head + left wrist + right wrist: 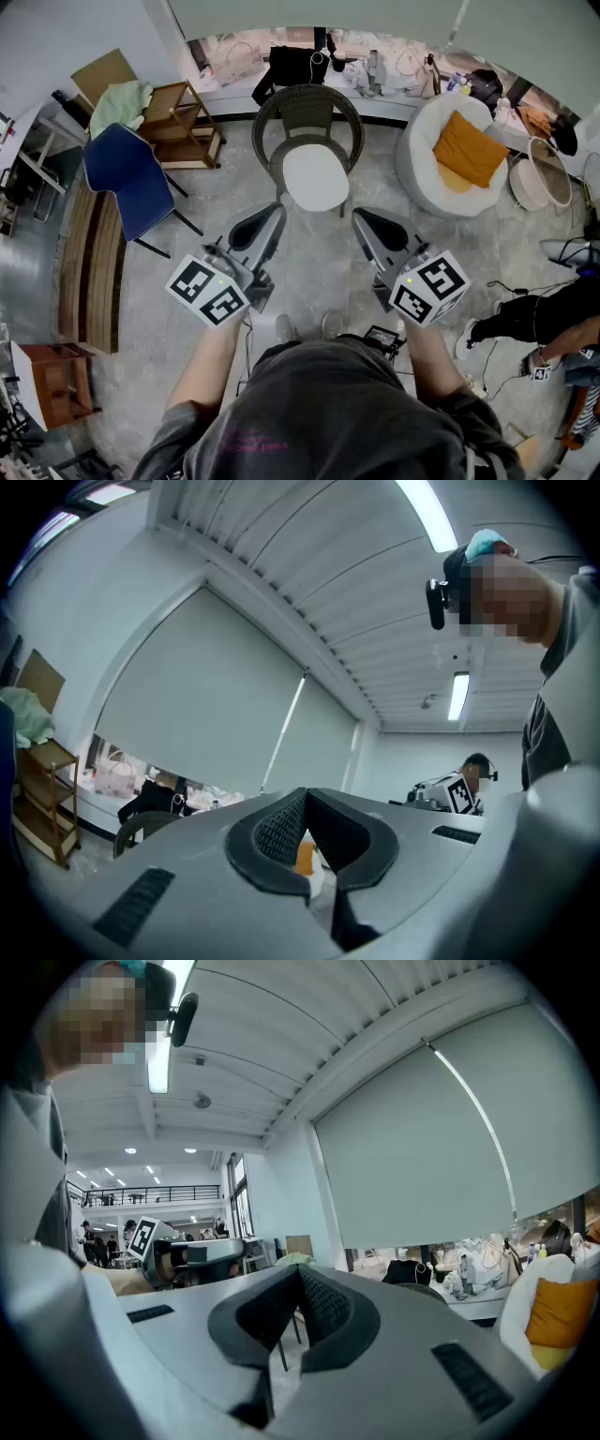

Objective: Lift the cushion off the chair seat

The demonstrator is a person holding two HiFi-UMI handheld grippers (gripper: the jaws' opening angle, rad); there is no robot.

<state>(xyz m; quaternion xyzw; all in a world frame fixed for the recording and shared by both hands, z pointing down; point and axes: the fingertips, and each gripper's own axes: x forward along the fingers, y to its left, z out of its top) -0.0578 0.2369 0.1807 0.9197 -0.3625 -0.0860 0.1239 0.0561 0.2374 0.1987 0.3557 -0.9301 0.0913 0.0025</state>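
Note:
A dark wicker chair (307, 105) stands on the pale floor ahead of me, with a round white cushion (315, 180) lying flat on its seat. My left gripper (273, 212) is held level just short of the seat's left front corner, its jaws shut with nothing in them. My right gripper (362, 218) is level by the seat's right front corner, also shut and empty. Neither touches the cushion. In the left gripper view the closed jaws (305, 847) fill the lower frame. The right gripper view shows the closed jaws (298, 1309) the same way.
A blue chair (127, 178) and a wooden rack (183, 122) with a green cloth (120, 101) stand at the left. At the right is a round white armchair (427, 178) holding an orange cushion (467, 148). A basket (539, 173) and a seated person (544, 319) are further right.

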